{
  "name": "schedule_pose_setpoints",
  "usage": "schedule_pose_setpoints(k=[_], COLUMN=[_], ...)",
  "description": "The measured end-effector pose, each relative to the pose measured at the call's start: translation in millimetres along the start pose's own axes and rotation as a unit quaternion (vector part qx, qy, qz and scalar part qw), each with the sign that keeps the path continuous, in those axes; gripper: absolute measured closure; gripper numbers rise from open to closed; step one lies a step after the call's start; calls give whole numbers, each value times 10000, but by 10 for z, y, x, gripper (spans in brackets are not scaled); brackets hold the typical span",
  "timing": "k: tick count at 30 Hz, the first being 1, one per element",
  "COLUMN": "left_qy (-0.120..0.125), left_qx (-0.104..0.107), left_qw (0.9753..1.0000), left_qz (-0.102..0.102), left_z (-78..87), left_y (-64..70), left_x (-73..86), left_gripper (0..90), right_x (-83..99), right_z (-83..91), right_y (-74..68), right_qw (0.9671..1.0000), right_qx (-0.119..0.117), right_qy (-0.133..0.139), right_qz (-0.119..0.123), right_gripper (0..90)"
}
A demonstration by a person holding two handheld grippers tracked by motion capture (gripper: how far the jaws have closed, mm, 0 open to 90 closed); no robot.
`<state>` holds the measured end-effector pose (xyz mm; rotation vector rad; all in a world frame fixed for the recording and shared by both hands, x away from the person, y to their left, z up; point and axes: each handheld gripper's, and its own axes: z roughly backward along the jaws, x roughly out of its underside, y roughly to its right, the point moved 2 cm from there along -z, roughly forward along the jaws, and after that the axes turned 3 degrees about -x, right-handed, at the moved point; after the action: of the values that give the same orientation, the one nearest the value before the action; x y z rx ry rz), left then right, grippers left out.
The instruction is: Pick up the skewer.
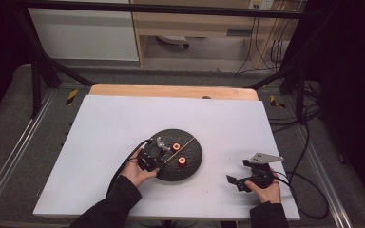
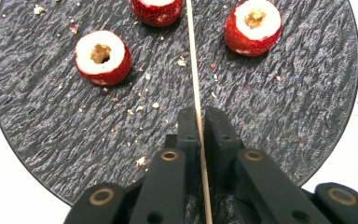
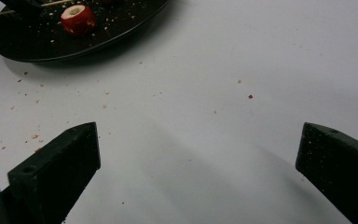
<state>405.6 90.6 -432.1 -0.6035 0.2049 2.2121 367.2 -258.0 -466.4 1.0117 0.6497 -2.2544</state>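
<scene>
Left gripper (image 2: pixel 199 122) clamps a thin wooden skewer (image 2: pixel 194 65) over the dark round plate (image 2: pixel 37 121); right gripper (image 3: pixel 198 144) idle, jaws spread wide.

Skewer runs straight out ahead between the closed left jaws, across the plate. Three cored red fruit pieces lie beyond the tips: one (image 2: pixel 103 57) ahead-left, one (image 2: pixel 157 10) just left of the skewer, one (image 2: pixel 258 25) ahead-right. Crumbs scattered on the plate. Right jaws hold nothing, over bare white table (image 3: pixel 242 70), with the plate far ahead-left.
</scene>
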Motion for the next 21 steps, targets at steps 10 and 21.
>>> schedule_pose_setpoints(k=[10, 21], left_qy=[10, 455], left_qx=[-43, -57], left_qw=[10000, 9988], left_qz=[30, 179], left_z=[4, 146], left_y=[12, -9], left_x=[2, 83], left_gripper=[881, 885], right_x=[0, 2], right_z=[-1, -2], right_y=[0, -3], right_qw=[10000, 10000], right_qx=[-2, 12], right_qy=[-4, -19], right_qz=[-4, -41], right_gripper=[5, 5])
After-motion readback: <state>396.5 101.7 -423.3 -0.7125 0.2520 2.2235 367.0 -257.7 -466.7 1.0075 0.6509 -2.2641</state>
